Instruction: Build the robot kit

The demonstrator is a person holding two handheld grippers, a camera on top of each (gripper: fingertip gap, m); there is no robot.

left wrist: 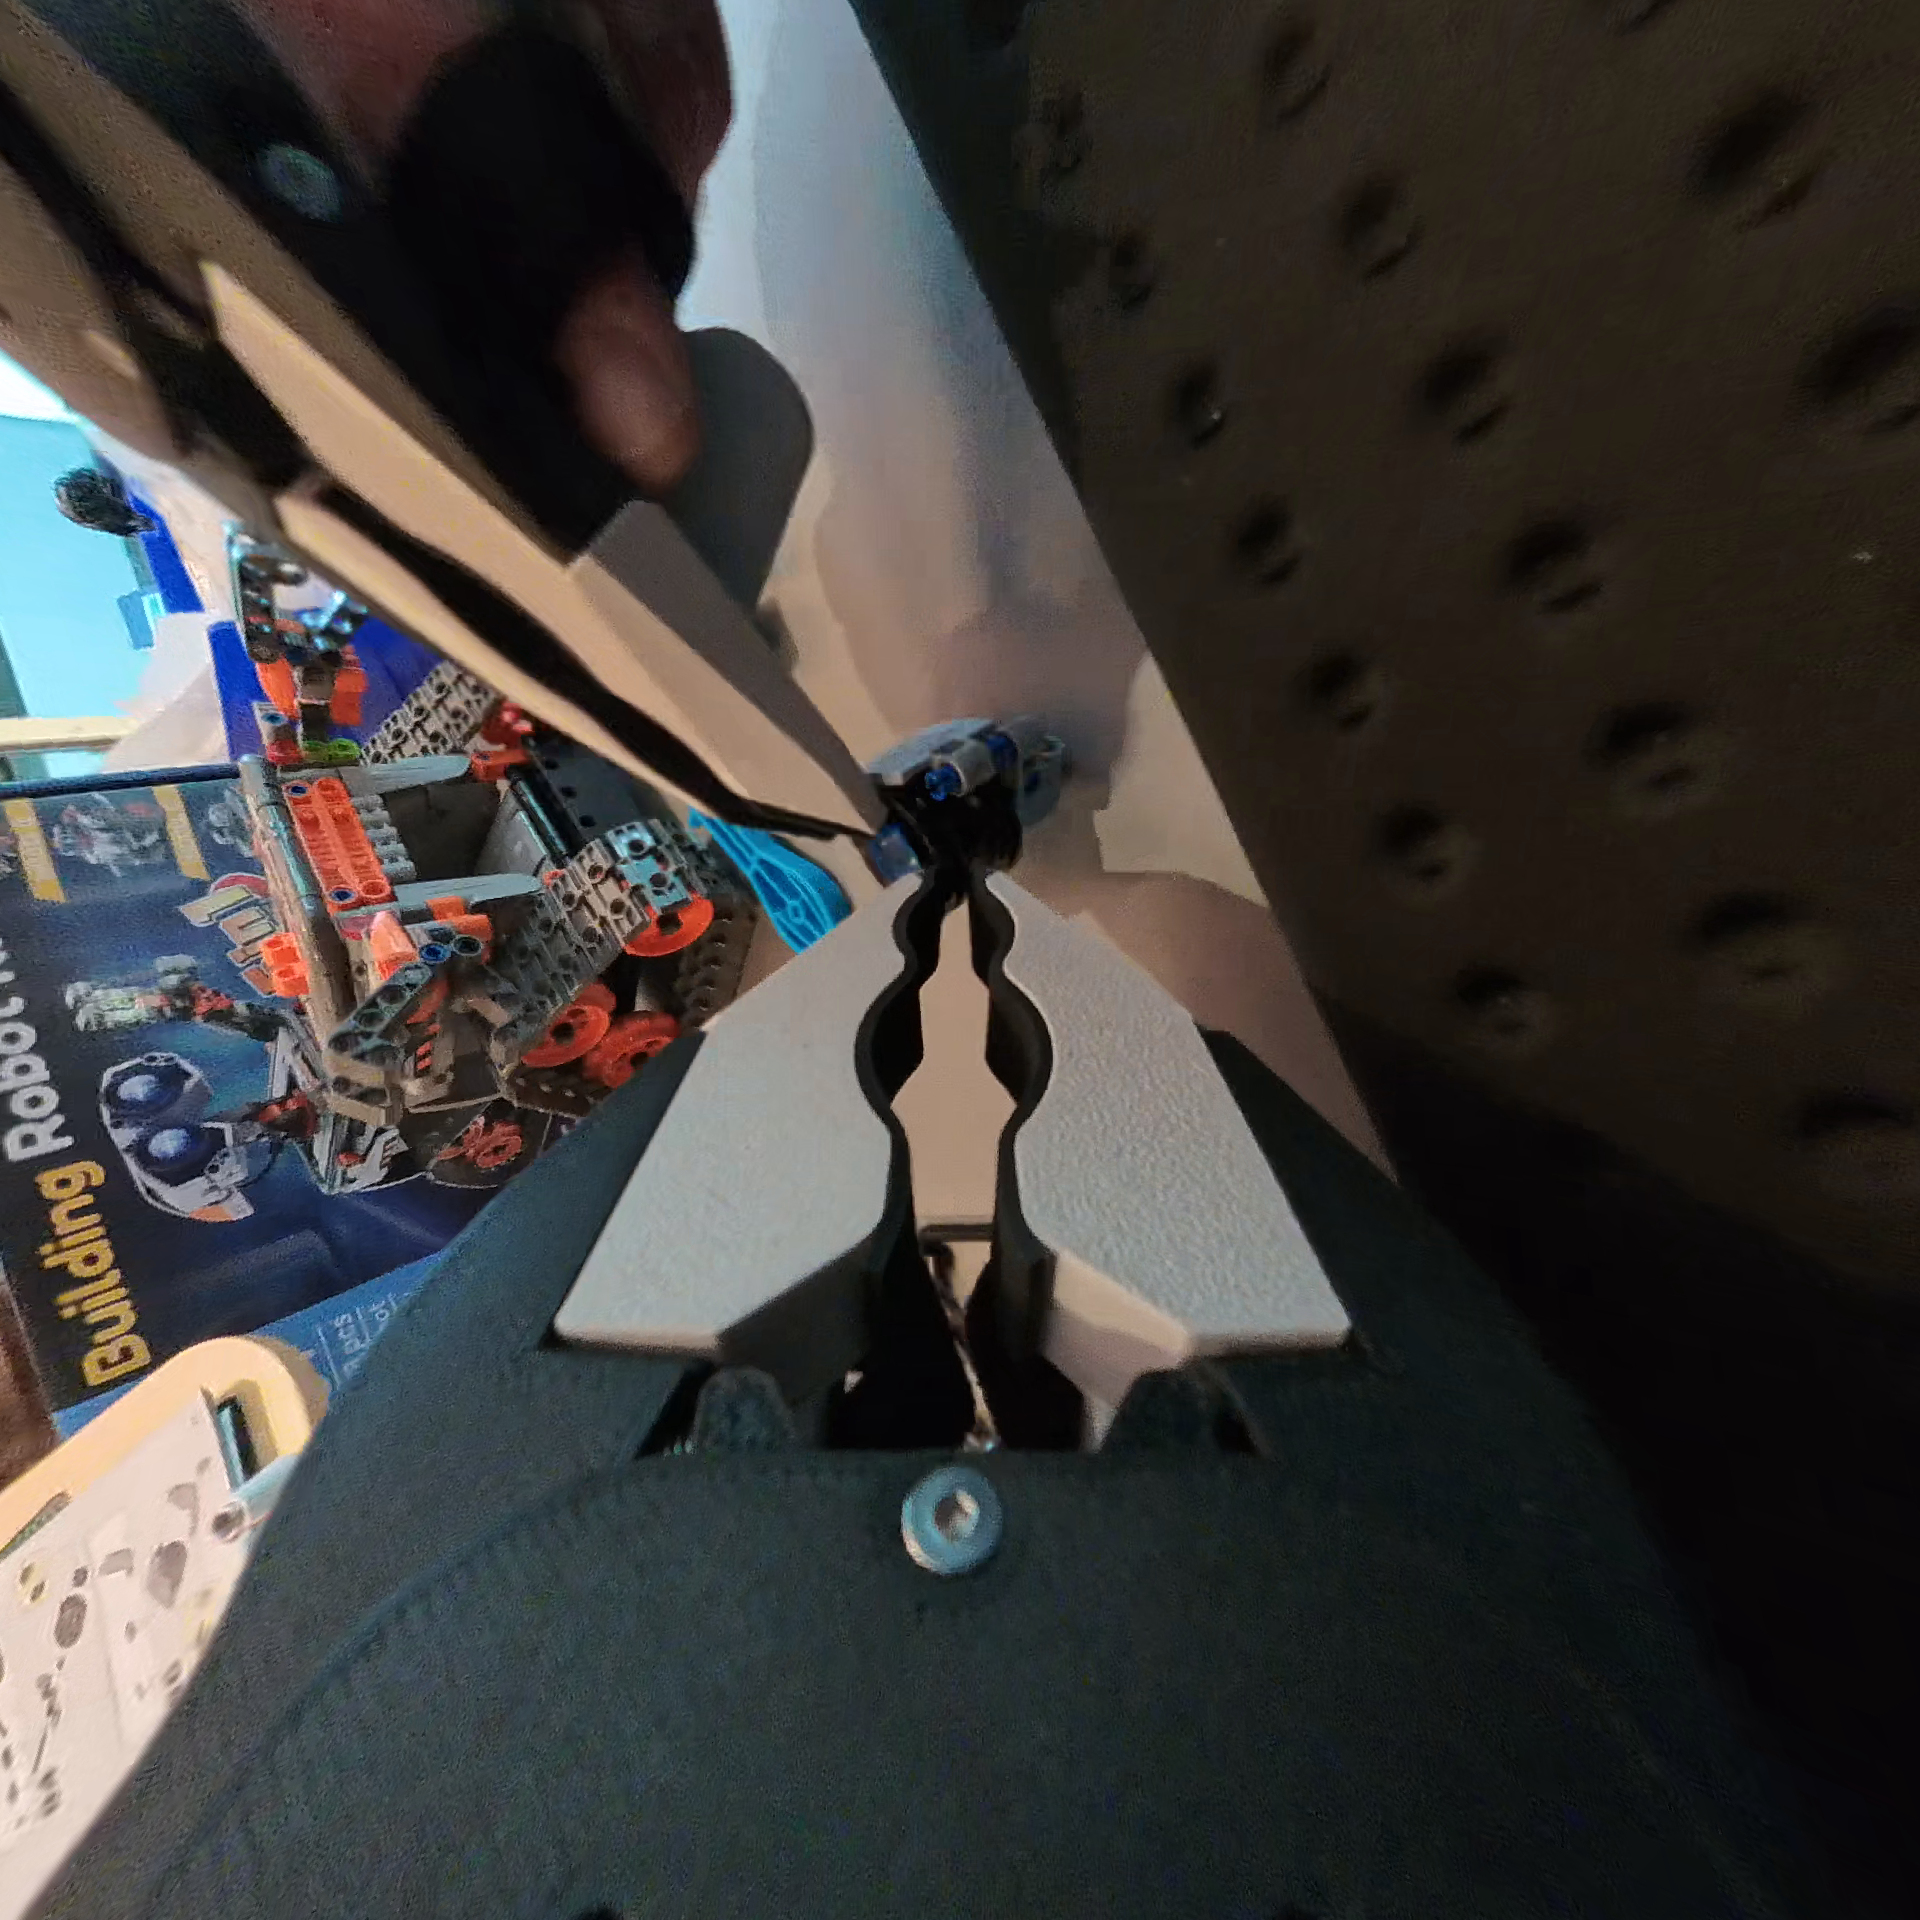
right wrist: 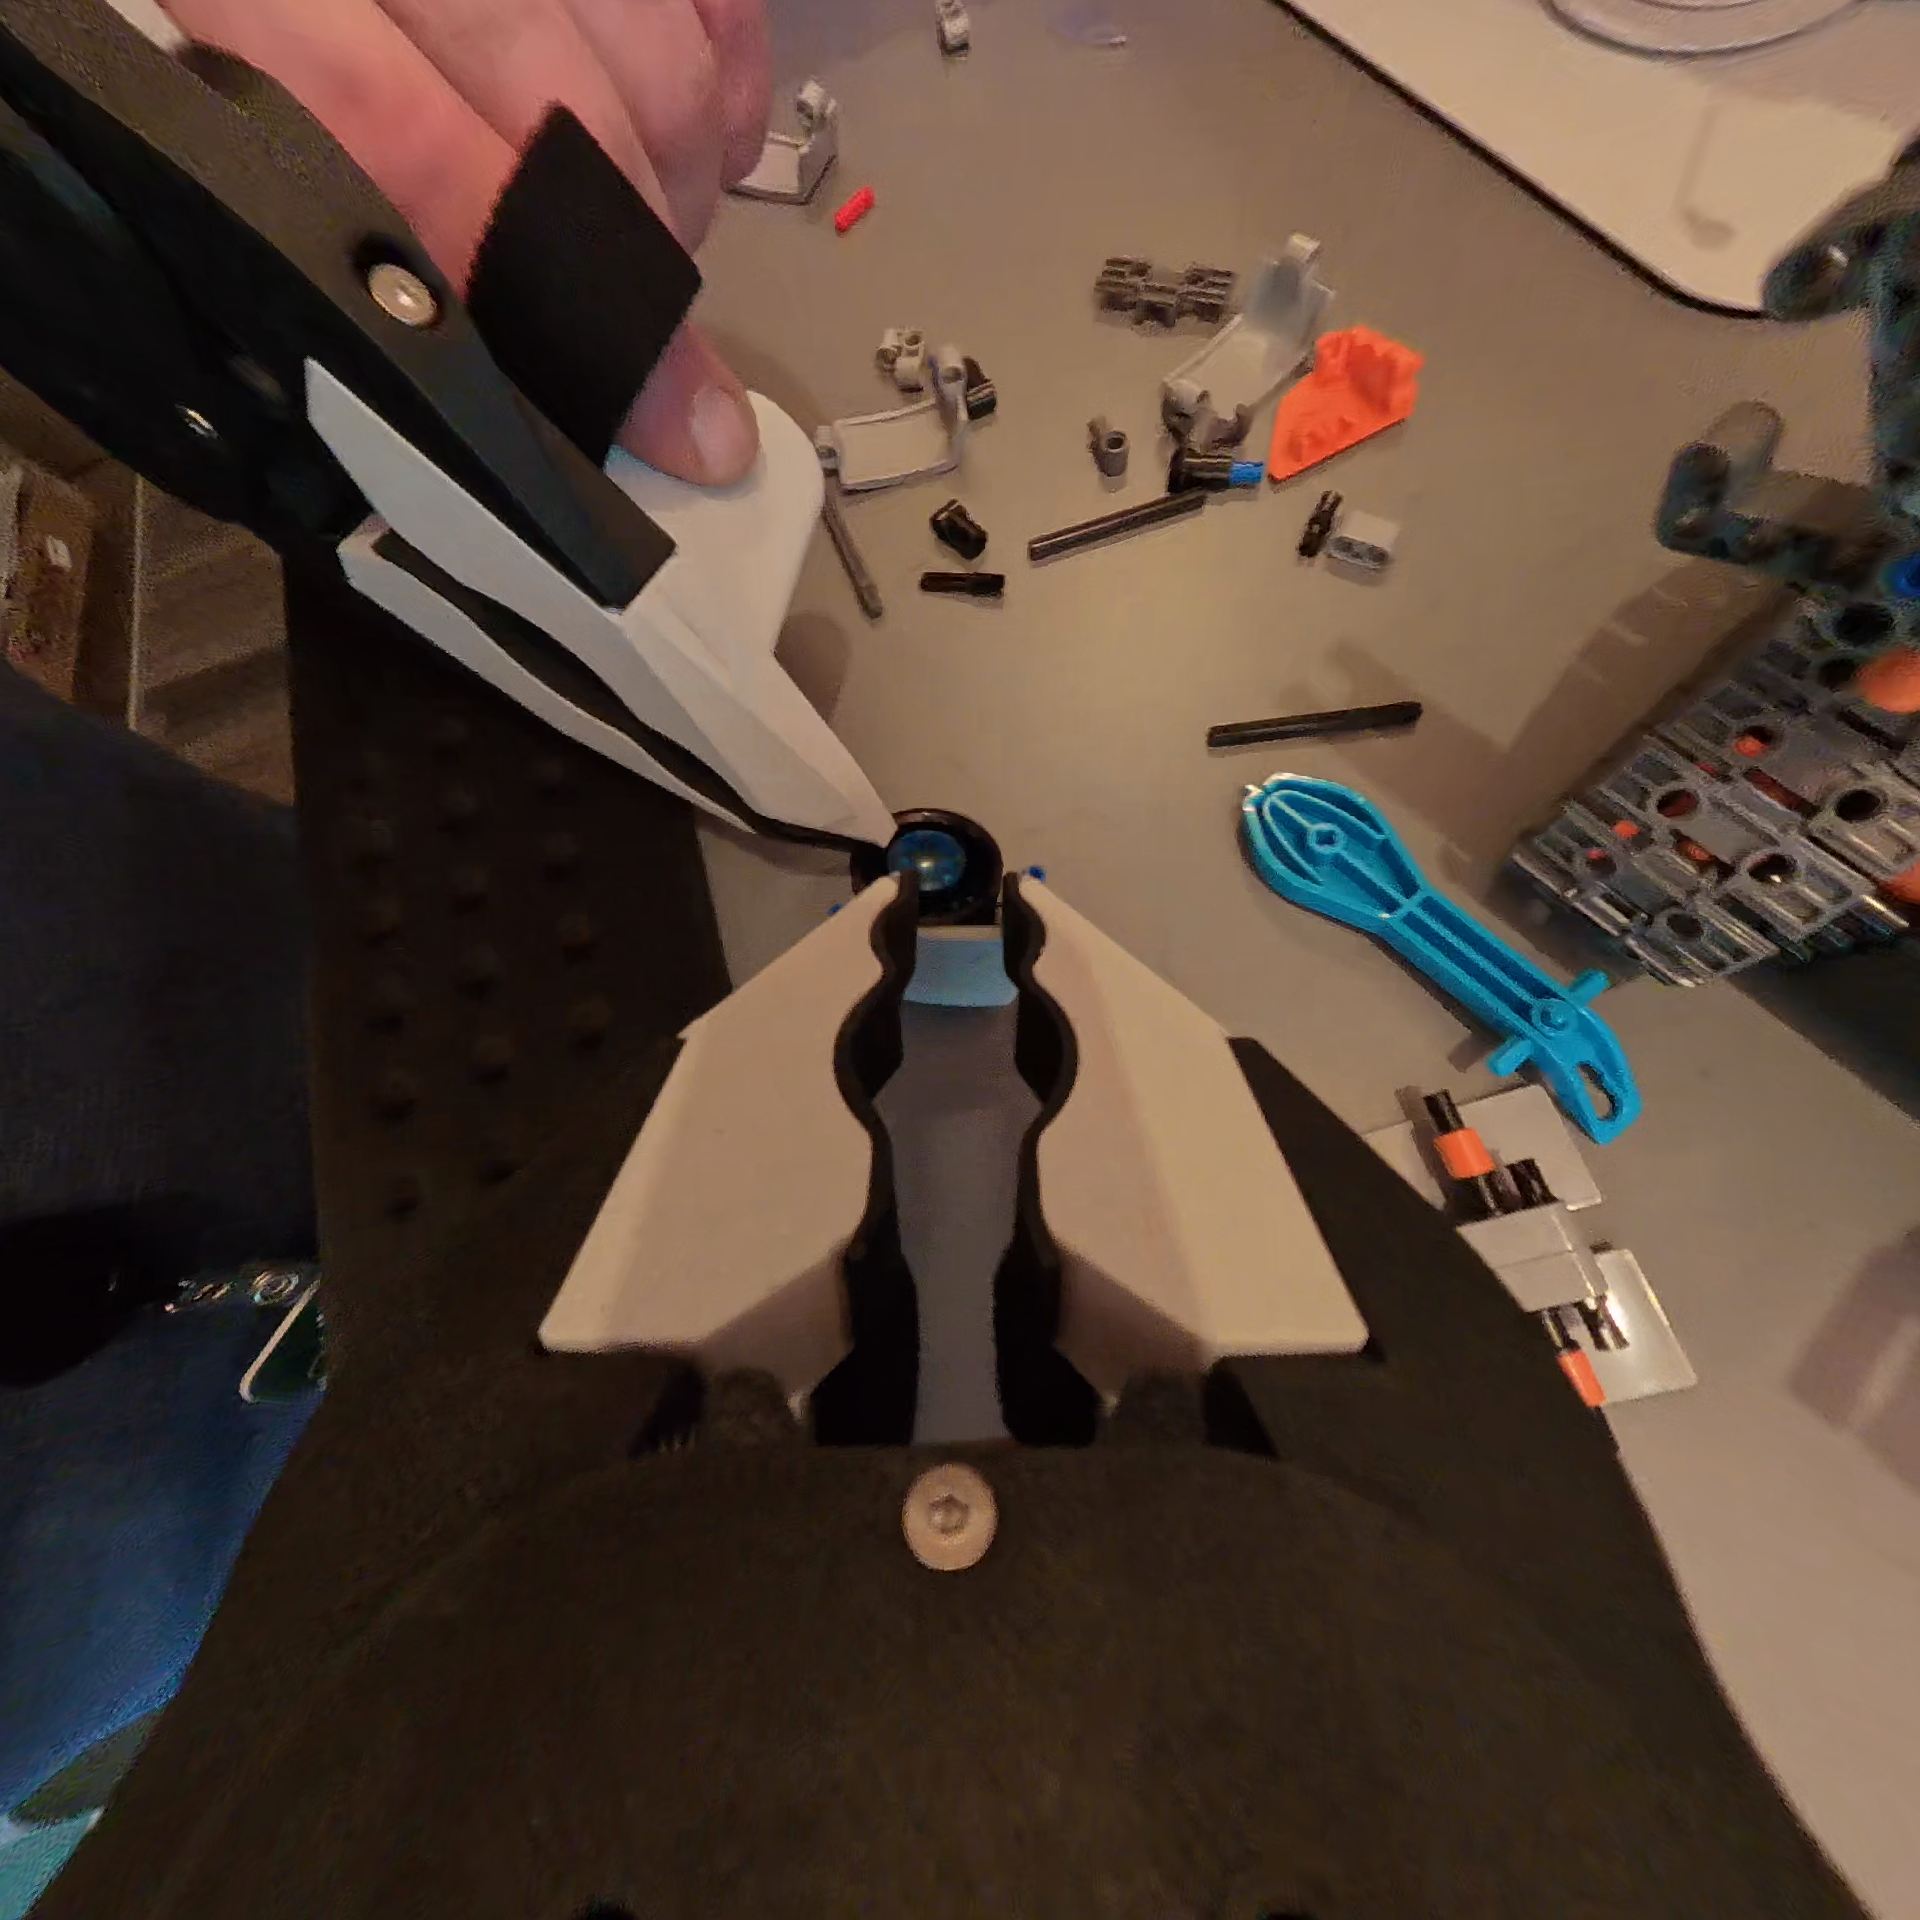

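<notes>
A small brick assembly [left wrist: 961, 774] of grey, black and blue parts is held between both grippers above the grey table [right wrist: 1091, 644]. My left gripper [left wrist: 951, 883] is shut on its black part from below. My right gripper [right wrist: 951, 888] is shut on the same assembly [right wrist: 940, 862], with a black round part and a blue pin at its tips and a grey piece between its fingers. In each view the other gripper comes in from the upper left, held by a hand, and its tip touches the assembly: the right gripper [left wrist: 831, 800] and the left gripper [right wrist: 831, 800].
A blue plastic tool [right wrist: 1423, 935], a black axle [right wrist: 1314, 724], an orange piece [right wrist: 1340, 405] and several loose grey and black parts lie on the table. A grey-and-orange brick model [left wrist: 488, 914] stands by a printed box [left wrist: 135, 1091]. A dark dimpled surface [left wrist: 1507, 520] is close on the right. Only a small space, under 4 cm, lies between the two pairs of fingers.
</notes>
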